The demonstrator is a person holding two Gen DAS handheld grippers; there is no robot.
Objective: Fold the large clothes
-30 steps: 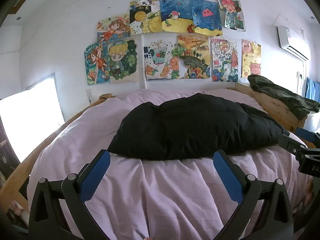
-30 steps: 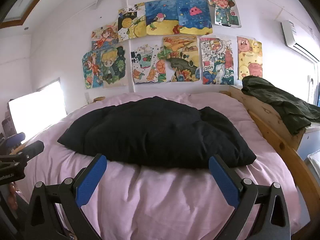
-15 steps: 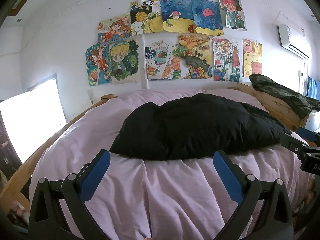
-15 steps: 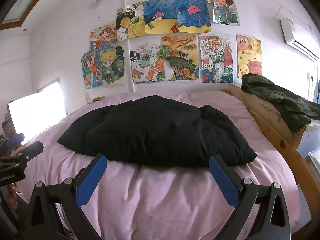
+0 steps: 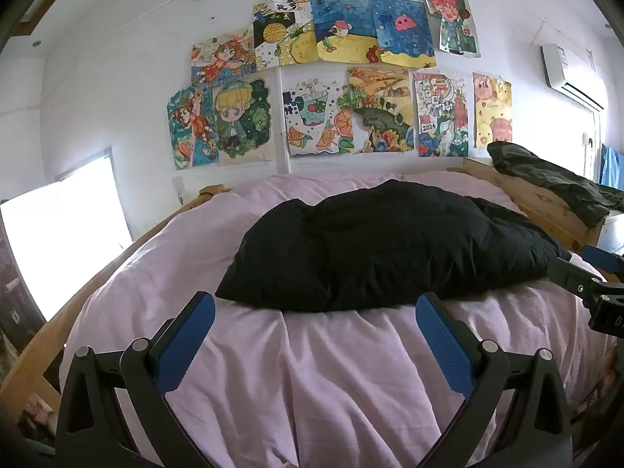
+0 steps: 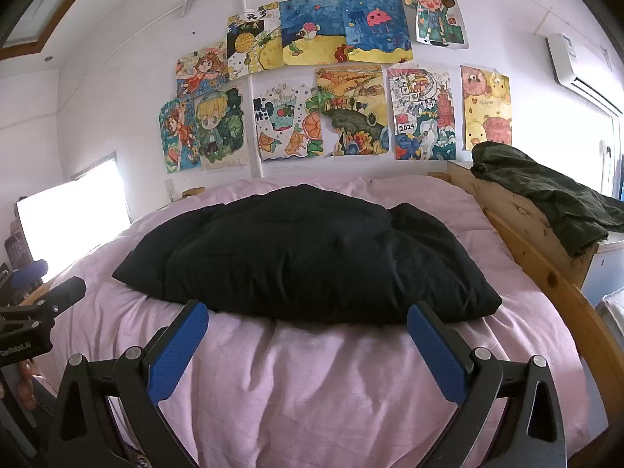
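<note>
While both blue-padded grippers, left [image 5: 315, 314] and right [image 6: 307, 321], hover spread apart and empty, the puffy black garment [image 6: 308, 257] lies at twelve o'clock on the pink bedsheet [image 6: 331, 390].

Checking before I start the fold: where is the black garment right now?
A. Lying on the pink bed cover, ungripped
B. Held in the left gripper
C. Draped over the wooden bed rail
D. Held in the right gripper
A: the black garment lies bunched on the pink bed cover, with the left gripper and right gripper both open short of it.
</note>
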